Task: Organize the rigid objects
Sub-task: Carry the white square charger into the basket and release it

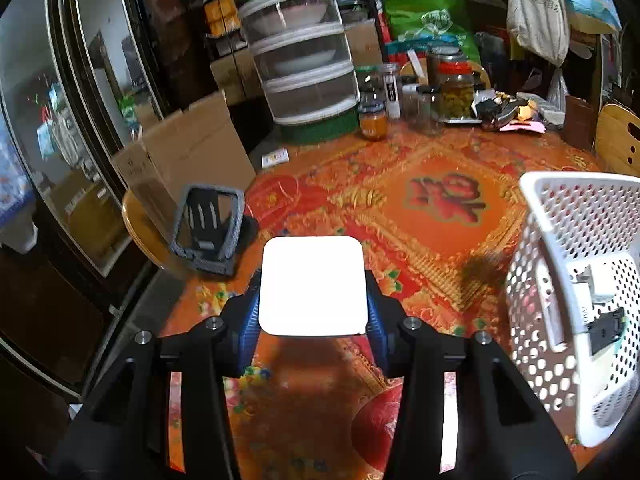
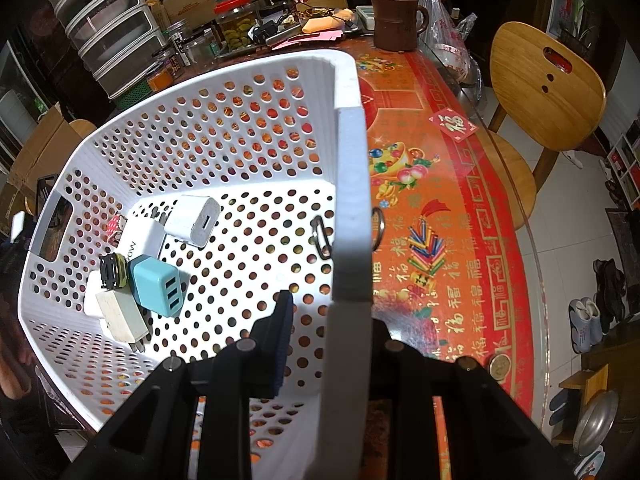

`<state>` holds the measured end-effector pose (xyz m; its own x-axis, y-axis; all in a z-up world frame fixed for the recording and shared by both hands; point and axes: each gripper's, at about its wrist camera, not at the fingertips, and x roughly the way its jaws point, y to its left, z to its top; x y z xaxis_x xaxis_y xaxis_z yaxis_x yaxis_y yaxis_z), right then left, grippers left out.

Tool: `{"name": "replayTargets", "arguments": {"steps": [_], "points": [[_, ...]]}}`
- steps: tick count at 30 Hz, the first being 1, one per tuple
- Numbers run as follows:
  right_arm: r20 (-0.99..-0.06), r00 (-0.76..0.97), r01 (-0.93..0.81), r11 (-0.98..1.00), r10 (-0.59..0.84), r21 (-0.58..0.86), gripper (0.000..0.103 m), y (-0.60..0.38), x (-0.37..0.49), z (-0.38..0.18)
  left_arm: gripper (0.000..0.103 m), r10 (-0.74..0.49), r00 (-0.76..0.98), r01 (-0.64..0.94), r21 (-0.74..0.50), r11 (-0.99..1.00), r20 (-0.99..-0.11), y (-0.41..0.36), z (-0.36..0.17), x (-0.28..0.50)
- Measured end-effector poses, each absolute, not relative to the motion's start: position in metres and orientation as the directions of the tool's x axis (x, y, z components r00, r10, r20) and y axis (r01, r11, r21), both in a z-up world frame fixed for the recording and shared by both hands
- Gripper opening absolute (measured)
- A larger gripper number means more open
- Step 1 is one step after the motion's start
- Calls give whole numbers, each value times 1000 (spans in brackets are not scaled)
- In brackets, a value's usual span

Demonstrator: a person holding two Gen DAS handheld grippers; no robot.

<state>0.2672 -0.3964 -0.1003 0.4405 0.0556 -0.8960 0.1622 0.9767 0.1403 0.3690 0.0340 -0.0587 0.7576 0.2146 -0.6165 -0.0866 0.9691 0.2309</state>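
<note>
My left gripper (image 1: 313, 312) is shut on a white square block (image 1: 313, 286), held above the orange patterned tablecloth (image 1: 440, 208). A white perforated basket (image 1: 568, 240) stands to its right. In the right wrist view my right gripper (image 2: 328, 336) straddles the basket's right wall (image 2: 352, 208) and seems shut on it, one finger inside. The basket holds several chargers: a white one (image 2: 194, 220), a light blue three-port one (image 2: 156, 286), a cream one (image 2: 122, 316), and a small black part (image 2: 112, 271). A metal ring clip (image 2: 322, 236) lies near the wall.
A grey phone stand (image 1: 208, 228) sits left of the block. Jars (image 1: 452, 88) and a tiered mesh food cover (image 1: 304, 52) stand at the table's back. A brown mug (image 2: 396, 20), a coin (image 2: 500, 366) and a wooden chair (image 2: 548, 92) are on the right.
</note>
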Motion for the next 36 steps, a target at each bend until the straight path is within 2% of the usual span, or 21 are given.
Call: {"name": "replayTargets", "arguments": {"steps": [17,36], "points": [[-896,441,163,977,56,141,26,-396,267,-100,42,146,846,-15,250,968,-513,-30,25,315],[-896,441,162,977,55,140,26,-396,267,-100,43,64,834,110,279,954,-548,-110,13,311]]}}
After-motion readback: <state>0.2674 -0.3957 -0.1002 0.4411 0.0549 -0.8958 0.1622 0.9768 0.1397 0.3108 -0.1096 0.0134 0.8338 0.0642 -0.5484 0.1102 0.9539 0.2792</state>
